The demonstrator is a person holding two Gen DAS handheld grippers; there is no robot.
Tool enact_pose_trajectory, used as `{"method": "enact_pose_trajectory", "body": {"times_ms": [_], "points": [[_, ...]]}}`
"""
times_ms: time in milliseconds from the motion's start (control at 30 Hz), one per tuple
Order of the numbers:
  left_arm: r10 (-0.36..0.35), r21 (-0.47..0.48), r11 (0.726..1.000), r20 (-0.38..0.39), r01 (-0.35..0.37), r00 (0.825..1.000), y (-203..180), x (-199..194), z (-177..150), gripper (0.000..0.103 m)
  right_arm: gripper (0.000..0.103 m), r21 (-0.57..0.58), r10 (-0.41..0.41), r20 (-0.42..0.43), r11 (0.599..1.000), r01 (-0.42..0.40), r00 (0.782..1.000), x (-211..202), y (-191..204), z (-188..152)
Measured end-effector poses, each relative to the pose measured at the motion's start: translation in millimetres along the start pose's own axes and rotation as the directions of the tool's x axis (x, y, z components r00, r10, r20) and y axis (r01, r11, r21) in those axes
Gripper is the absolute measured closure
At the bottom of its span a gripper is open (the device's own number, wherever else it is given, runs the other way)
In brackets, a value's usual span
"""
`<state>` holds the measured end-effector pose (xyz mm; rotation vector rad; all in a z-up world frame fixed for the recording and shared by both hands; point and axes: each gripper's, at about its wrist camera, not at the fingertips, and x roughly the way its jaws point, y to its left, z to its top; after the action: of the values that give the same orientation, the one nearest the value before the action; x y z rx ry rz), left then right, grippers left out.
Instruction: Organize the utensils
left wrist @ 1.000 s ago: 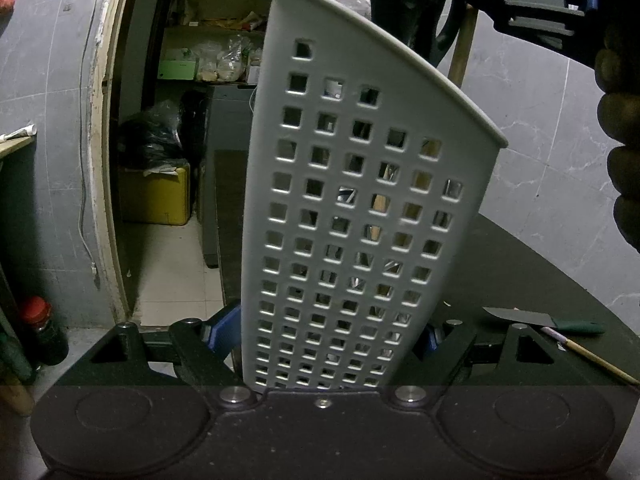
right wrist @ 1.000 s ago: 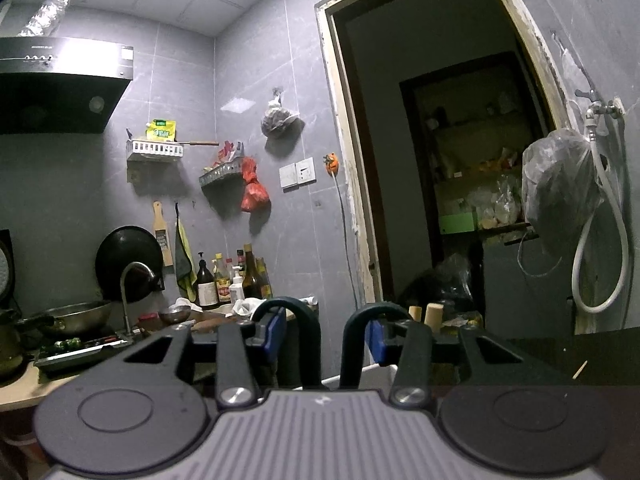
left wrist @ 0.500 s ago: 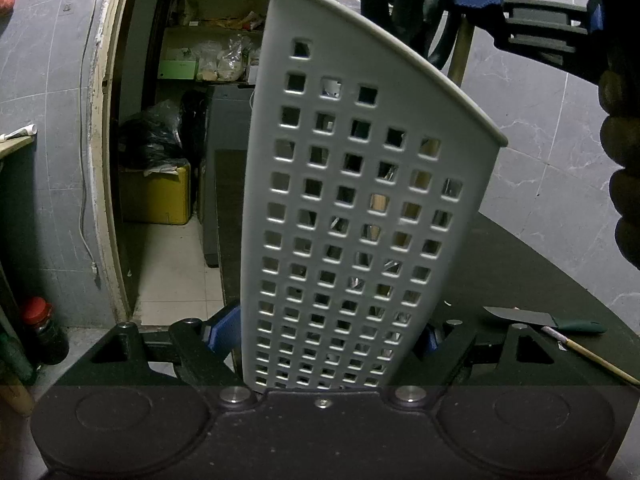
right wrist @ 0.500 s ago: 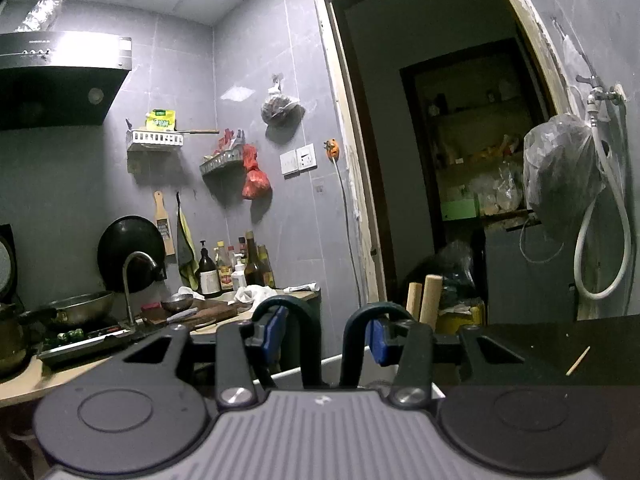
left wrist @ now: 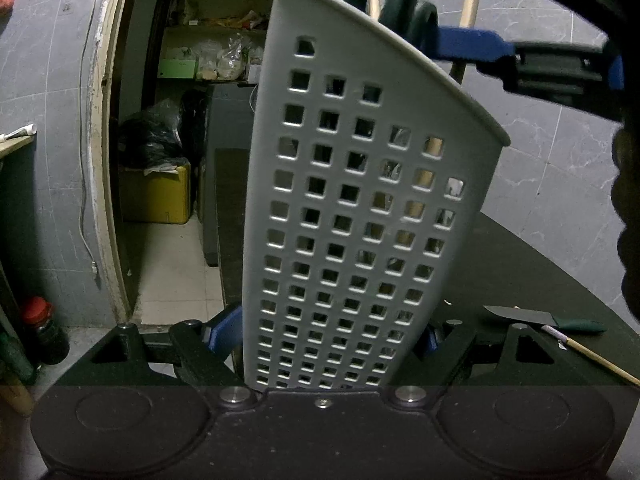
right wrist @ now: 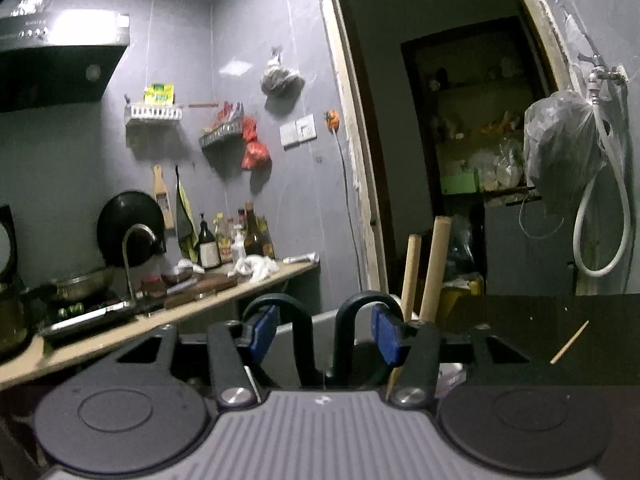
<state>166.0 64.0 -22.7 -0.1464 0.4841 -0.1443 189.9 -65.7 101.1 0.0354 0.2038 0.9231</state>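
My left gripper is shut on a tall white perforated utensil holder that stands on the black table. My right gripper is shut on the dark looped handles of scissors, held over the holder's top; it also shows in the left wrist view above the holder's rim. Two wooden handles stick up out of the holder. A green-handled knife and a chopstick lie on the table to the right.
A doorway with a yellow box and shelves is behind the holder. In the right wrist view a kitchen counter with bottles, a sink tap and a wok runs at the left. Another chopstick lies on the table.
My right gripper has come down with the scissors toward the holder's top. The wooden handles rise higher in its view. The left gripper and holder have stayed still.
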Motion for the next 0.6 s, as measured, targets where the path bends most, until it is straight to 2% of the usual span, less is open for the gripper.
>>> {"method": "enact_pose_trajectory", "body": {"times_ms": [300,367,433,500,600], "points": [[0.001,-0.001,1.000,-0.002,-0.001,1.000,-0.2,0.8,0.6,0.019,0.037,0.045,-0.006,-0.011,0.999,0.007,1.000,-18.3,-4.2,-13.0],[0.002,0.002,1.000,-0.003,-0.002,1.000,0.4,1.5,1.0,0.019,0.030,0.059,0.015,-0.003,0.998,-0.015,1.000,-25.5,-5.9,-16.9],[0.004,0.002,1.000,-0.003,-0.004,1.000,0.4,1.5,1.1,0.019,0.000,0.065,0.047,0.007,0.997,-0.047,0.999,-33.5,-5.6,-20.1],[0.005,0.002,1.000,-0.003,-0.005,1.000,0.3,1.5,1.2,0.019,0.000,0.030,0.020,0.022,0.999,-0.021,1.000,-40.0,-0.3,-22.8],[0.005,0.002,1.000,-0.003,-0.005,1.000,0.1,1.5,1.1,0.019,0.000,0.015,0.049,0.022,0.999,-0.049,0.999,-46.0,1.5,-25.7]]}}
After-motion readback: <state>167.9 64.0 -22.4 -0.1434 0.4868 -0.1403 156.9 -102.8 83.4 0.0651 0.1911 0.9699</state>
